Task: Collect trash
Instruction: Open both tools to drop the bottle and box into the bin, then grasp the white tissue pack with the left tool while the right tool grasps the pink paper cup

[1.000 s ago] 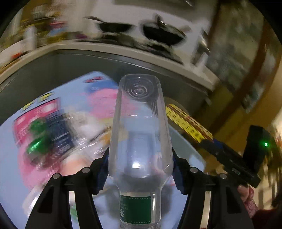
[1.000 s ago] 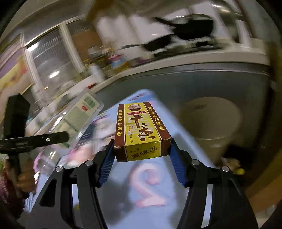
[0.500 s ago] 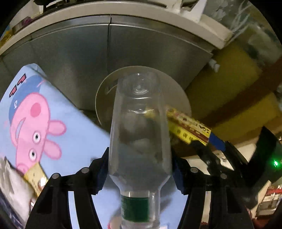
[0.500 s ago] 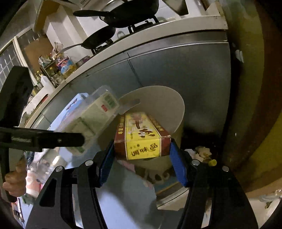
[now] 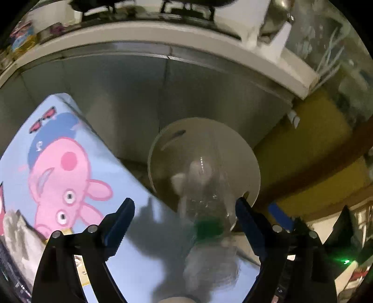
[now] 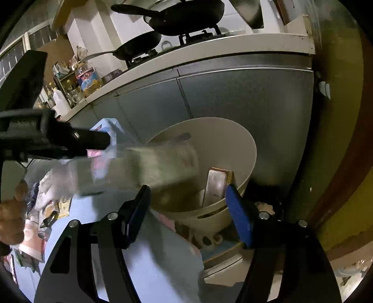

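While both our grippers hang over the round cream plastic trash bin, their jaws are spreading apart, and neither pair presses on anything.

Our left gripper has its blue-padded fingers wide, and the clear plastic bottle with the green label shows between them as a blurred shape, its far end over the mouth of the bin and its near end over the table edge. We cannot see either pad touching it. From the right wrist view the same bottle streaks in from the left, just past the tip of the left gripper, reaching across the near rim of the bin.

Our right gripper is also parted, with nothing between its fingers. The yellow and dark-red cardboard seasoning box stands nearly on end inside the bin, leaning against its right-hand wall, just beyond the right finger.

The bin sits on the floor against the grey metal cabinet front below the white counter, where two black frying pans rest on the stove. The pale blue tablecloth with the pink cartoon pig covers the table to the left of the bin, and more wrappers and packets lie on the cloth further left. A person's hand grips the left tool's handle at the edge of the right wrist view.
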Available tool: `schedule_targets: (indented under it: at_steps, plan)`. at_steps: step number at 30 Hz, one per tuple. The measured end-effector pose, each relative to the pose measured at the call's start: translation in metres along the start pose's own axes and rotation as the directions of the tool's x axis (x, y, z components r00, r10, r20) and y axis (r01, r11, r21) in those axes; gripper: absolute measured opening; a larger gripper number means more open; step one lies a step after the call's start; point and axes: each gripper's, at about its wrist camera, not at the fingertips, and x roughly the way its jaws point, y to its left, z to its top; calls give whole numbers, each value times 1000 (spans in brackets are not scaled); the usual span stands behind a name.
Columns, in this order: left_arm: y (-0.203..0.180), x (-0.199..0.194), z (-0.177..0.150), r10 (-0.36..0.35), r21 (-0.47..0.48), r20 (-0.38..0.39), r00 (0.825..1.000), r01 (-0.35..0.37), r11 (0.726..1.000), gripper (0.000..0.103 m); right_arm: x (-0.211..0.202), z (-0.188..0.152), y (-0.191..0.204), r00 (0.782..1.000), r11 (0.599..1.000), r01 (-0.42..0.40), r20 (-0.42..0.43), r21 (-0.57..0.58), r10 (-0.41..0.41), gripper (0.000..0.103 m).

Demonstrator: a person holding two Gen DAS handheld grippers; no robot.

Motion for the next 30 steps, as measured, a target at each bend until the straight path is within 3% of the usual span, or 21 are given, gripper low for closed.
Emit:
schedule_targets:
  at_steps: [5, 8, 13, 16, 19, 23, 27, 28, 29, 30]
  plan:
    - [19, -44, -6, -20, -54, 85, 996, 24, 998, 88, -19, -5, 6, 1000, 1000, -7, 24, 21, 6, 66]
    - [42, -91, -31, -20, -43, 156, 988, 27, 999, 88, -32, -3, 13, 998, 1000, -14, 56, 21, 13, 66]
    - [107, -177, -98, 68, -67, 286, 956, -50, 996, 88, -51, -1, 36, 993, 997, -75, 88, -3, 75, 61]
    - [157, -217, -147, 148, -165, 326, 934, -98, 981, 86, -50, -4, 62, 987, 988, -151, 58, -33, 152, 52]
    - [201, -240, -197, 219, -286, 326, 920, -125, 950, 83, -40, -14, 98, 962, 961, -274, -30, -42, 273, 47]
    - [238, -245, -259, 253, -410, 319, 913, -107, 906, 83, -26, -43, 165, 905, 908, -408, -172, -99, 388, 47]
    - [245, -229, -302, 290, -438, 290, 912, -143, 887, 83, -22, -79, 226, 856, 854, -486, -297, -184, 423, 47]
    - [247, -226, -309, 300, -438, 281, 912, -156, 885, 84, -22, -85, 234, 841, 845, -505, -322, -178, 435, 47]
    - [250, -223, -315, 305, -439, 273, 912, -164, 883, 84, -20, -92, 240, 811, 832, -537, -358, -141, 463, 47]
    - [253, -220, -321, 310, -442, 263, 914, -172, 880, 85, -20, -97, 243, 800, 831, -544, -370, -117, 472, 47]
